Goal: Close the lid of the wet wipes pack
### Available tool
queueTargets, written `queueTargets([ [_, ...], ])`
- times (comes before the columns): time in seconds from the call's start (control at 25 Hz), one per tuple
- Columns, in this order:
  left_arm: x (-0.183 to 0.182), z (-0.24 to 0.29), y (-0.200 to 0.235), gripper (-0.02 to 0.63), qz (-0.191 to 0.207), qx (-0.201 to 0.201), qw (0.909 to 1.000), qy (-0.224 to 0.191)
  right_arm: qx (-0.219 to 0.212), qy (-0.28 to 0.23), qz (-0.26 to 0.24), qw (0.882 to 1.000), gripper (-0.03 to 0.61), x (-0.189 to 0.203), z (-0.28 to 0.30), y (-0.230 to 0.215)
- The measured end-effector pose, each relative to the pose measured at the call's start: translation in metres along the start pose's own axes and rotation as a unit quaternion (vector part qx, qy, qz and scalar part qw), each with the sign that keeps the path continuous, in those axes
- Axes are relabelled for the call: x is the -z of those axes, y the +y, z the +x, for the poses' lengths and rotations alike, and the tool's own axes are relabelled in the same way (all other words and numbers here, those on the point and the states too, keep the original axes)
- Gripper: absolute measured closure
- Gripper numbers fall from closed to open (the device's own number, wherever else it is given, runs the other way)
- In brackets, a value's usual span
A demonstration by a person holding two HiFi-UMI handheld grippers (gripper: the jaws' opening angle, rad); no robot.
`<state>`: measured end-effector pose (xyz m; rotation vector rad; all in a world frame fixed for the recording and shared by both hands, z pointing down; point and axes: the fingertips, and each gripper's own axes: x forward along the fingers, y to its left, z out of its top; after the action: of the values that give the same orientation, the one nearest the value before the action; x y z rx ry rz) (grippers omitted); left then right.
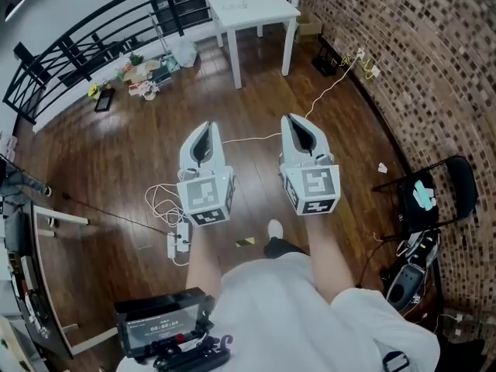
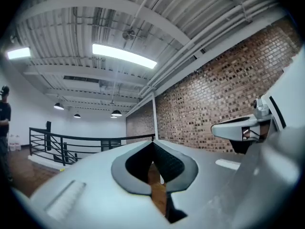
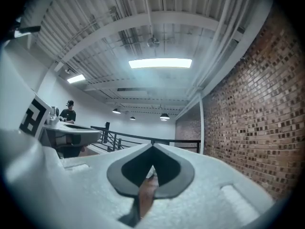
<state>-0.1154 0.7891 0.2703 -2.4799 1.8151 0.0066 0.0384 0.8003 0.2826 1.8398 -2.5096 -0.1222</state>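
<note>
Out over the wooden floor [image 1: 116, 161], well short of any work surface, the person holds both tools level and side by side. The left tongs [image 1: 205, 125] are closed tip to tip with nothing between them, and their own view [image 2: 153, 143] shows only floor and brick past the dark pads. The right tongs [image 1: 293, 119] are the same, pinched together and empty [image 3: 153, 146].

And the wet wipes pack? It shows in none of the three views. The likeliest home for it is the white desk [image 1: 267, 2] at the far end of the room, which lies dead ahead of the pair, almost along the line both tools point. There's a faint mark on its top, but it's too small to call a pack.

So the coming move looks like pure approach: straight forward across open floor until the desk is in reach. The desk spans roughly the gap between the two tools, so neither hand has a real claim yet — the right tip sits perhaps a shade further forward. Which way the pack's long side runs, and where its lid hinges, can't be judged from back here.
</note>
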Motion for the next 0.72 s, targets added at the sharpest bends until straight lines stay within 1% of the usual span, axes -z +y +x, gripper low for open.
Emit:
queueTargets([
  [0.16, -0.014, 0.068, -0.016, 0.598, -0.022, 0.0, 0.9997, -0.006, -0.016, -0.018, -0.011, 1.0, 0.588, -0.02, 0.051, -0.036],
  [0.24, -0.011, 0.093, -0.021, 0.598, -0.025, -0.005, 0.9997, 0.001, -0.026, -0.018, -0.007, 0.999, 0.588, -0.017, 0.072, -0.05],
  [0.4, 0.0, 0.133, -0.021, 0.598, -0.016, -0.019, 0.9996, 0.014, -0.043, -0.011, 0.009, 0.999, 0.588, -0.005, 0.113, -0.071],
  [0.56, 0.0, 0.161, -0.002, 0.598, -0.012, -0.038, 0.9991, 0.016, -0.062, -0.006, 0.019, 0.998, 0.588, 0.001, 0.154, -0.075],
  [0.72, 0.013, 0.192, 0.036, 0.598, -0.017, -0.055, 0.9981, 0.021, -0.079, -0.007, 0.02, 0.997, 0.588, 0.004, 0.203, -0.062],
])
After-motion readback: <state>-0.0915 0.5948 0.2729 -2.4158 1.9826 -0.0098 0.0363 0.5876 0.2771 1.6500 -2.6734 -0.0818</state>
